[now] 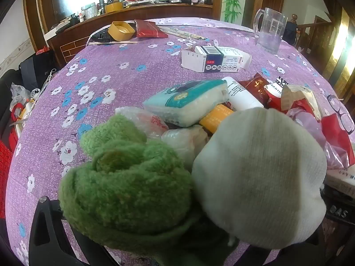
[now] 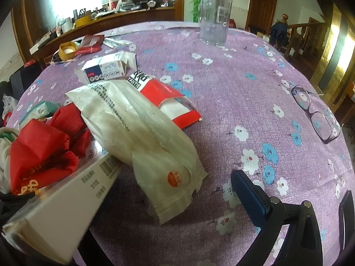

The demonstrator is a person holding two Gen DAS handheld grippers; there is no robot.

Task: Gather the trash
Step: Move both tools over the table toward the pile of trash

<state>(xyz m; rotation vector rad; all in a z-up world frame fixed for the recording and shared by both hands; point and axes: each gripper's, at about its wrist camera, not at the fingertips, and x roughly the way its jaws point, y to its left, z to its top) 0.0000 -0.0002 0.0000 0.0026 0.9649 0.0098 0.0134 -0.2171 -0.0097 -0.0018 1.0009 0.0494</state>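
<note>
In the left wrist view a fuzzy green sock (image 1: 124,181) and a pale grey sock (image 1: 259,177) fill the space between the wide-spread fingers of my left gripper (image 1: 188,201). Only its black left finger (image 1: 42,221) shows clearly. Behind the socks lies a heap of trash: a teal tissue pack (image 1: 188,102), a white tube (image 1: 241,95), clear plastic bags (image 1: 184,141) and red wrappers (image 1: 259,88). My right gripper (image 2: 292,184) stands open over bare tablecloth, right of a white plastic wrapper (image 2: 137,137), a red-and-white packet (image 2: 168,97) and a crumpled red bag (image 2: 44,146).
The table wears a purple flowered cloth (image 2: 233,84). On it are a medicine carton (image 1: 215,58), a yellow lid (image 1: 121,30), a red packet (image 1: 149,30), a glass mug (image 2: 214,20) at the back and eyeglasses (image 2: 315,113) near the right edge. A white box (image 2: 57,199) lies at the front left.
</note>
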